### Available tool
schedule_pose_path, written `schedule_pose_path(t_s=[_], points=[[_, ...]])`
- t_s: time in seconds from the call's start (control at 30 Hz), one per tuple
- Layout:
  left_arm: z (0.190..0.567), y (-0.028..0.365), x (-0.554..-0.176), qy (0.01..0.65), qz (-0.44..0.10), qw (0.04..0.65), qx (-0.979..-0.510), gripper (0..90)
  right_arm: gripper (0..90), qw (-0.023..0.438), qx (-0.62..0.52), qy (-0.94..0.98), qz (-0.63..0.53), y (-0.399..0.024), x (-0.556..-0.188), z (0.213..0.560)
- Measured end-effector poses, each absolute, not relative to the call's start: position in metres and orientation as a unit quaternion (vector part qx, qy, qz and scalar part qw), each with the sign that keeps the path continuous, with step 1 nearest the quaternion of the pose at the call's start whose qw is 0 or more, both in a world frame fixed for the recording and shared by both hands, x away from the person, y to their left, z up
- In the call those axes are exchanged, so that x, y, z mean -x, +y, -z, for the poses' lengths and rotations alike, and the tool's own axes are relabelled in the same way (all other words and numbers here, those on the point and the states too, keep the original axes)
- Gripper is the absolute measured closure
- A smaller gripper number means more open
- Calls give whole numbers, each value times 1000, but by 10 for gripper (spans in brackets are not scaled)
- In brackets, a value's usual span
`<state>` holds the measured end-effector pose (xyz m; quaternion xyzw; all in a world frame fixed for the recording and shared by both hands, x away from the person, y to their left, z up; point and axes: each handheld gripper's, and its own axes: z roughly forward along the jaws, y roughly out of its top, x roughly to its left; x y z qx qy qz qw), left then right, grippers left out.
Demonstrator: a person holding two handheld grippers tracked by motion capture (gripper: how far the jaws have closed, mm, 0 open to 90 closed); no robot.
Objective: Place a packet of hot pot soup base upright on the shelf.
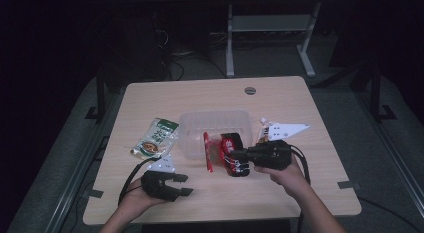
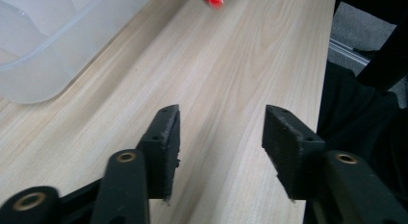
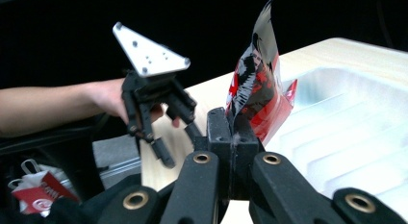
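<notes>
One red-and-black snack packet [image 3: 257, 84] hangs clenched in the right gripper [image 3: 234, 132] for binning, while the left gripper [image 2: 219, 137], at eight o'clock, is released and empty.

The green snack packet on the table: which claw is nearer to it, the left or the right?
Left. The left claw is open over the table just below the green snack packet. The right claw is farther off, beyond the clear plastic container, shut on a red and black packet.

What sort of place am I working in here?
Probably a lab or workshop set up for recording, not a home: a bare light-wood table with a cable hole, a white desk frame behind on grey floor, and a dark surround, with snack packets beside a clear plastic bin.
</notes>
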<state>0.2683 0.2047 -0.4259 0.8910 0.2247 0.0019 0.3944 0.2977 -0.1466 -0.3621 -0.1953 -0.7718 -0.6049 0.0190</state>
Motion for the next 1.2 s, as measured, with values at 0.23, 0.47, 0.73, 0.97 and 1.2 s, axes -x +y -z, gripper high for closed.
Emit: schedule_pose_path(t_s=[0.23,0.47,0.73,0.97,1.2], points=[[430,207,-270,225,-6,382,-896,386,900,-3,215,-770,601,-157,-310,352],[433,207,-272,227,-9,378,-898,333,900,-21,233,-761,605,-168,-325,344],[433,208,-272,233,-20,376,-897,230,900,-45,254,-756,601,-176,-341,332],[436,208,-273,233,-26,357,-904,147,900,-64,268,-759,590,-181,-352,329],[437,209,-274,232,-28,355,-905,135,900,-79,294,-753,583,-191,-360,331]])
